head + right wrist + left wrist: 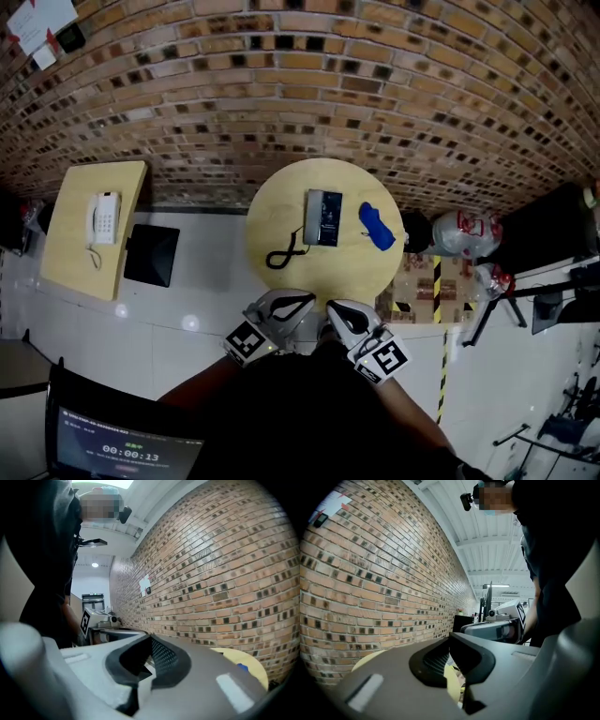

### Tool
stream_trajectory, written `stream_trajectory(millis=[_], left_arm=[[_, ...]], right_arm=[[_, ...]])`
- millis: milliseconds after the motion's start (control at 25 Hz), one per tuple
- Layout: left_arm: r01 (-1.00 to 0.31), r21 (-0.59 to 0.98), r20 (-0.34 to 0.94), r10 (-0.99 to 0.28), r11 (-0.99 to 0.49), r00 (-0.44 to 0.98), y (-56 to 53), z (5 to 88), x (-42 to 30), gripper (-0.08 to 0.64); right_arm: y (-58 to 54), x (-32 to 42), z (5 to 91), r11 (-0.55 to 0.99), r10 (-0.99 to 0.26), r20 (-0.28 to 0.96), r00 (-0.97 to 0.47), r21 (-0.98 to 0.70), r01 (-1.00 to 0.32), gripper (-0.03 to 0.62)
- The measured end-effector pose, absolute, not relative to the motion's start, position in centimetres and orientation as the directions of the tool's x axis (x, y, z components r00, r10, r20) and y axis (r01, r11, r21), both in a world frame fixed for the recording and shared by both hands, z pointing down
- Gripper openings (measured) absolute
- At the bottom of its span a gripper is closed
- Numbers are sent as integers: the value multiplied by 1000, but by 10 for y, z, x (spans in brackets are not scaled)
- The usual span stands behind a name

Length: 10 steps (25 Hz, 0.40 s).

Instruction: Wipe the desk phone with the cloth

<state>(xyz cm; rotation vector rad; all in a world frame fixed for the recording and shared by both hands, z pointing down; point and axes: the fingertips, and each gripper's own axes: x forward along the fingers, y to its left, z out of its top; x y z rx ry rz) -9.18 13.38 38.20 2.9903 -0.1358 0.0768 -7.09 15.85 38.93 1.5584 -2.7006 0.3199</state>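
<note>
A dark desk phone (pixel 324 217) lies on the round wooden table (pixel 281 202), its handset along the left side and a black cord (pixel 284 254) curling toward the table's front. To the phone's right lies a blue cloth (pixel 377 227), whose edge also shows in the right gripper view (pixel 242 668). Both grippers hang close to my body, short of the table's near rim. My left gripper (pixel 310 299) (pixel 450 637) is shut with nothing in it. My right gripper (pixel 331 307) (pixel 151 637) is shut too, also empty. Neither touches the phone or the cloth.
A brick wall (pixel 309 84) runs behind the table. At the left stands a rectangular wooden table (pixel 70 253) with a white phone (pixel 103 217), and a black square thing (pixel 152 255) sits beside it. A plastic bag (pixel 464 232) and stands (pixel 525 295) are on the right, a screen (pixel 122 455) at the bottom left.
</note>
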Motion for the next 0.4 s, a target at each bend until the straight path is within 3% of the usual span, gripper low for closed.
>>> stream_trajectory(millis=[400], left_arm=[[-64,146,54,-57,-987,997,137,379,-84,5]], right_arm=[[160,-73,383,475,-864,98,-495,-173,-863,0]])
